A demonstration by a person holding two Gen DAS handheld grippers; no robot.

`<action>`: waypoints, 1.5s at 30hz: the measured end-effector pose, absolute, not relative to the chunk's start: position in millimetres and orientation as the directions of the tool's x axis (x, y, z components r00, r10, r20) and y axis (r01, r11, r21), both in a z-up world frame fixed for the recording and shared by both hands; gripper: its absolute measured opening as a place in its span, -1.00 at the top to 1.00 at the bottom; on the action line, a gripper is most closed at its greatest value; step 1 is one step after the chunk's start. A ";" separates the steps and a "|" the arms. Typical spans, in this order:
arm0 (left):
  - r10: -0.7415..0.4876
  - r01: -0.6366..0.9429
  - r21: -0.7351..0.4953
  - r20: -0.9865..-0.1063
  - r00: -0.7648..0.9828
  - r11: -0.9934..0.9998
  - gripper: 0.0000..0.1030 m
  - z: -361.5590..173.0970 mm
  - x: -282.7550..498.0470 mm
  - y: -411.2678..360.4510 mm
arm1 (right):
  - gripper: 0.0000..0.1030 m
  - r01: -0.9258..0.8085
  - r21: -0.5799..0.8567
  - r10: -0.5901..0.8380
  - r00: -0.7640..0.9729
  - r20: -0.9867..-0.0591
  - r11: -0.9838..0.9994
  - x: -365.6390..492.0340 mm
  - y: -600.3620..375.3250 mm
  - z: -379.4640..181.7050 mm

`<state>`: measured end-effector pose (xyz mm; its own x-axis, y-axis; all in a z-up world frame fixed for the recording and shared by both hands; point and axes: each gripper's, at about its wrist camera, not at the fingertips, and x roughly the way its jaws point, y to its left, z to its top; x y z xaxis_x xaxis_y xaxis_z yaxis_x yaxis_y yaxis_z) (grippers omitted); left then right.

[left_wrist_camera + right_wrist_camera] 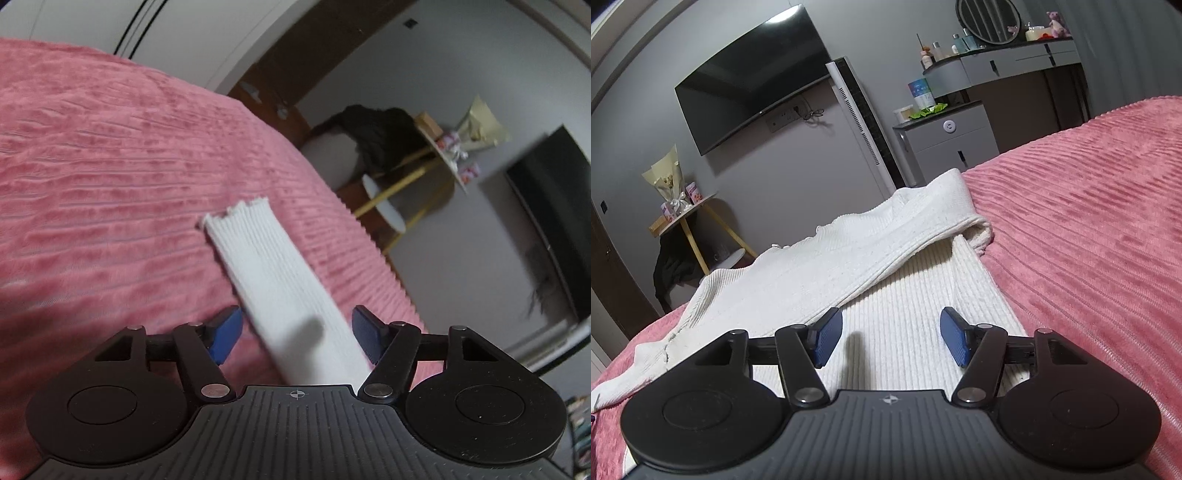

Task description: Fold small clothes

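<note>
my left claw [297, 334] loose around white sleeve [266, 266] | right claw [891, 336] released over sweater [820, 266] | pink bed [1089, 229]

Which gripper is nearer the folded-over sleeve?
Right. The right gripper hovers open just before the sleeve; the left gripper straddles another white strip.

One white garment [849, 266], one pink bedspread [1089, 221].

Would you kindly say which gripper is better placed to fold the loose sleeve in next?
Probably the left gripper: its open jaws straddle the white ribbed knit sleeve on the pink ribbed bedspread, not visibly clamping it.
</note>
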<state>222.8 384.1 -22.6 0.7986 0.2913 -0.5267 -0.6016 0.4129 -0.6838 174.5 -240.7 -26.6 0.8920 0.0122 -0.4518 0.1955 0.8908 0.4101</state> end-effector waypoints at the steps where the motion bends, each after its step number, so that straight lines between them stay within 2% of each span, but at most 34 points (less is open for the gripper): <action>1: 0.286 -0.584 -0.703 -0.509 0.812 0.406 -0.37 -23.9 223.0 387.4 | -0.16 0.195 0.408 0.011 0.892 -0.451 0.892 174.4 -240.4 -27.3; 5: 0.276 -0.558 -0.777 -0.490 0.827 0.293 -0.28 -40.4 218.8 405.1 | -0.22 0.192 0.385 0.003 0.891 -0.453 0.903 176.6 -235.8 -28.4; 7: 0.274 -0.554 -0.789 -0.490 0.828 0.263 -0.09 -42.1 219.0 408.2 | -0.22 0.191 0.386 0.004 0.893 -0.451 0.902 176.1 -235.9 -28.8; 8: 0.268 -0.564 -0.778 -0.501 0.823 0.278 0.19 -39.5 221.2 408.6 | -0.22 0.189 0.391 0.007 0.894 -0.448 0.900 175.6 -236.8 -29.2; 9: 0.260 -0.571 -0.762 -0.510 0.820 0.307 0.56 -35.8 223.7 409.9 | -0.22 0.188 0.397 0.010 0.895 -0.445 0.898 175.1 -237.6 -29.6; 11: 0.249 -0.572 -0.731 -0.515 0.820 0.372 0.79 -25.3 227.4 409.9 | -0.22 0.186 0.405 0.013 0.897 -0.442 0.895 174.3 -238.5 -29.9; 14: 0.247 -0.554 -0.713 -0.498 0.831 0.430 0.82 -6.7 226.6 403.0 | -0.22 0.186 0.405 0.012 0.898 -0.441 0.895 174.1 -238.0 -29.9; 18: 0.189 -0.444 -0.629 -0.432 0.882 0.638 0.83 42.0 233.7 355.1 | -0.22 0.185 0.413 0.015 0.900 -0.436 0.892 173.2 -238.5 -30.3; 23: -0.022 -0.163 -0.452 -0.377 0.926 0.877 0.83 99.1 246.9 234.0 | -0.22 0.185 0.415 0.016 0.900 -0.435 0.891 173.4 -238.6 -30.3; 25: -0.073 -0.072 -0.354 -0.379 0.922 0.932 0.82 107.3 251.8 179.7 | -0.22 0.185 0.416 0.016 0.901 -0.434 0.890 173.5 -238.7 -30.3; 28: -0.139 0.033 -0.273 -0.379 0.915 0.962 0.82 101.5 257.0 107.2 | -0.22 0.184 0.417 0.017 0.901 -0.433 0.890 173.4 -238.8 -30.5; 29: -0.160 0.055 -0.265 -0.394 0.905 0.963 0.80 95.5 259.5 87.0 | -0.22 0.183 0.420 0.018 0.902 -0.431 0.889 173.3 -239.0 -30.7; 31: -0.185 0.076 -0.255 -0.438 0.880 0.964 0.65 77.6 260.2 51.1 | -0.22 0.180 0.429 0.023 0.904 -0.428 0.885 172.9 -240.3 -31.1; 33: -0.191 0.076 -0.247 -0.486 0.853 0.966 -0.10 60.6 255.1 30.5 | -0.22 0.177 0.439 0.029 0.906 -0.423 0.881 172.5 -241.8 -31.5; 35: -0.158 0.026 -0.258 -0.506 0.848 0.966 -0.33 50.1 235.2 21.7 | -0.22 0.173 0.453 0.037 0.908 -0.418 0.875 172.1 -244.2 -32.5; 37: -0.114 -0.040 -0.272 -0.526 0.843 0.961 -0.39 42.6 212.5 27.9 | -0.22 0.170 0.462 0.043 0.908 -0.416 0.871 172.0 -245.8 -33.1; 39: -0.031 -0.138 -0.262 -0.552 0.833 0.955 -0.52 32.7 180.0 31.7 | -0.22 0.174 0.449 0.038 0.904 -0.425 0.876 173.4 -244.0 -31.6; 41: 0.051 -0.222 -0.240 -0.562 0.825 0.945 -0.56 22.4 157.6 41.0 | -0.22 0.183 0.415 0.024 0.895 -0.446 0.891 176.0 -239.4 -26.9; 43: 0.089 -0.231 -0.184 -0.567 0.819 0.955 -0.57 12.4 156.8 55.4 | -0.13 0.190 0.399 0.018 0.887 -0.462 0.897 175.3 -234.8 -16.9; 45: 0.136 -0.267 -0.150 -0.576 0.806 0.952 -0.56 2.9 163.1 67.4 | 0.00 0.145 0.474 0.096 0.889 -0.448 0.869 173.3 -232.8 -5.0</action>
